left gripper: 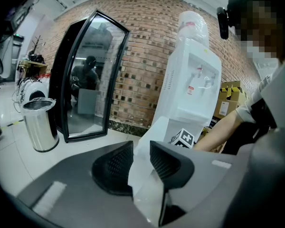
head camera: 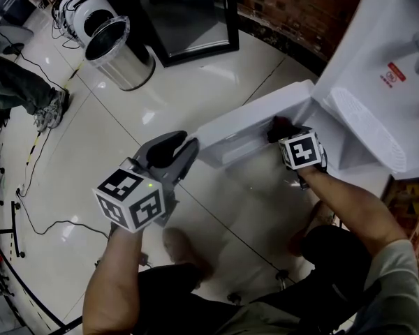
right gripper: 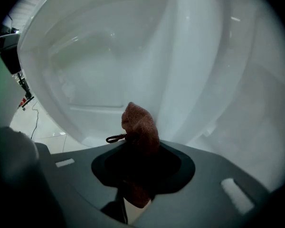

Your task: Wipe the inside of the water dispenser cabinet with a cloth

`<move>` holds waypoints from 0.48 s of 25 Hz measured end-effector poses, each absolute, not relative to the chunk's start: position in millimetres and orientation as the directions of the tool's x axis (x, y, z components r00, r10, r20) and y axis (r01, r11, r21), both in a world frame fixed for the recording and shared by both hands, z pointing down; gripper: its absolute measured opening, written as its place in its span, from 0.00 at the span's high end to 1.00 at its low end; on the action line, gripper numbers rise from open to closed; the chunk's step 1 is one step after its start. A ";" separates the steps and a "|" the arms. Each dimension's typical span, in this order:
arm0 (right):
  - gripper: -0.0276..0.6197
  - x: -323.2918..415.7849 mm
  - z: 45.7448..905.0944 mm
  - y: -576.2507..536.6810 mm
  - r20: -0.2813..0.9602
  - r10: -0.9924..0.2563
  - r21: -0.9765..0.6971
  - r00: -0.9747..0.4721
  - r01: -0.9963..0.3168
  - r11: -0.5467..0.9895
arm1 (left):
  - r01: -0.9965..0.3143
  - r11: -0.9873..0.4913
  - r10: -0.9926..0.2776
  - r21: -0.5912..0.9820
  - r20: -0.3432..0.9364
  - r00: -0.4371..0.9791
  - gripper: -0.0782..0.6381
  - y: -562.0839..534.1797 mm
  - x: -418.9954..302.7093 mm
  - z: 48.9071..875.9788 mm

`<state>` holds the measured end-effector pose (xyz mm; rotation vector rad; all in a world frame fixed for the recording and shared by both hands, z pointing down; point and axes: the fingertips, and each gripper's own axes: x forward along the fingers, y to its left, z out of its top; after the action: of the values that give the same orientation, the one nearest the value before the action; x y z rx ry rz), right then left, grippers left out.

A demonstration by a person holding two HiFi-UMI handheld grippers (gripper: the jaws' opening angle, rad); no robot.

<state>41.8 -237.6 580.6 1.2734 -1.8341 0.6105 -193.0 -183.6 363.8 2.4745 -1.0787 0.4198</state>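
Firmly, left claw point(left gripper: 141, 151) pinches the white door point(head camera: 251, 121); right claw point(right gripper: 140, 161) grips the brown cloth point(right gripper: 138, 125).

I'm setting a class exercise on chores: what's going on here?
A person works at a white water dispenser. The left gripper clamps the edge of its open cabinet door. The right gripper grips a reddish-brown cloth and points it into the white cabinet.

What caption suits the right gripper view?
Right gripper clamps a reddish-brown fuzzy cloth facing the white plastic cabinet interior.
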 end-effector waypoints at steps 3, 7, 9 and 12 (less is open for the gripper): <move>0.76 57.4 577.7 -232.7 0.830 -0.536 0.052 -0.155 -0.935 0.350 | -0.748 -0.618 -0.625 0.242 0.426 0.654 0.77 -184.6 -192.3 364.7; 0.76 76.9 574.7 -230.9 0.831 -0.544 0.068 -0.118 -0.948 0.309 | -0.755 -0.612 -0.632 0.235 0.429 0.646 0.77 -186.5 -193.8 364.5; 0.76 87.6 573.7 -234.2 0.829 -0.551 0.077 -0.095 -0.956 0.282 | -0.758 -0.608 -0.636 0.236 0.428 0.643 0.77 -187.0 -194.6 364.3; 0.76 95.5 573.3 -240.2 0.826 -0.558 0.078 -0.082 -0.963 0.257 | -0.760 -0.604 -0.640 0.238 0.424 0.641 0.77 -187.5 -194.9 363.8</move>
<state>95.5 -240.2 573.3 1.4015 -1.7478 0.6552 -194.9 -187.5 363.8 2.4656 -1.1068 0.4176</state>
